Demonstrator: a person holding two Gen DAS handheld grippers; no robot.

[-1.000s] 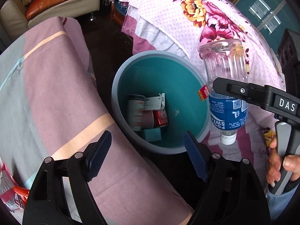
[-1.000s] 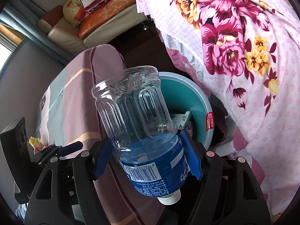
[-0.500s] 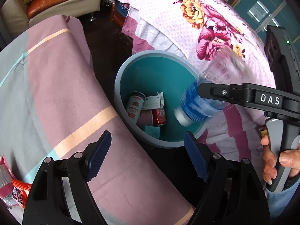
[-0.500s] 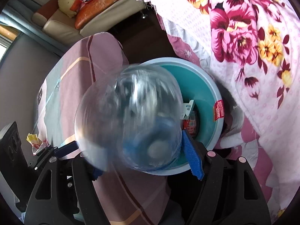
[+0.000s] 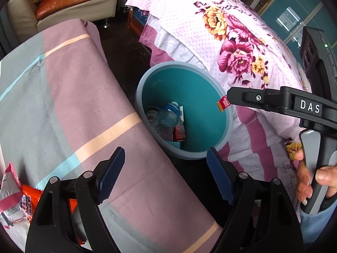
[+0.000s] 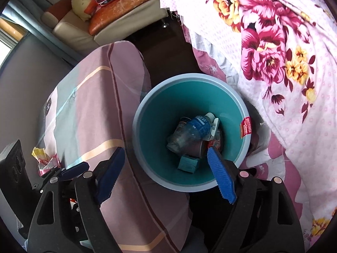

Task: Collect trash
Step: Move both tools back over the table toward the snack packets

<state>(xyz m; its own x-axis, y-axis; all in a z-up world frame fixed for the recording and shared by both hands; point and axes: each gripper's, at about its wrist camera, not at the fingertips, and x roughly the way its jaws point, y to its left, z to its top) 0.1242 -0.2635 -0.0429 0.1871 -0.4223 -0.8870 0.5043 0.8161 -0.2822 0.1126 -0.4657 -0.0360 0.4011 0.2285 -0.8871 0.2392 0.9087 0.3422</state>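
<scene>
Bottle (image 6: 188,133) lies in teal bin (image 6: 147,113) atop other trash. Right gripper (image 6: 166,174) above bin, jaws wide, empty. Left gripper (image 5: 166,176) likewise wide, empty. Next: swing toward wrappers (image 5: 14,198) on striped cloth (image 5: 63,105), pinch at crumpled edge.

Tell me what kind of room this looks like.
Most likely a lived-in bedroom or bed-sitting room at home: a floral quilt draped over a bed, a cushioned sofa in the back, and a teal trash bin on the floor holding a bottle and other trash.
</scene>
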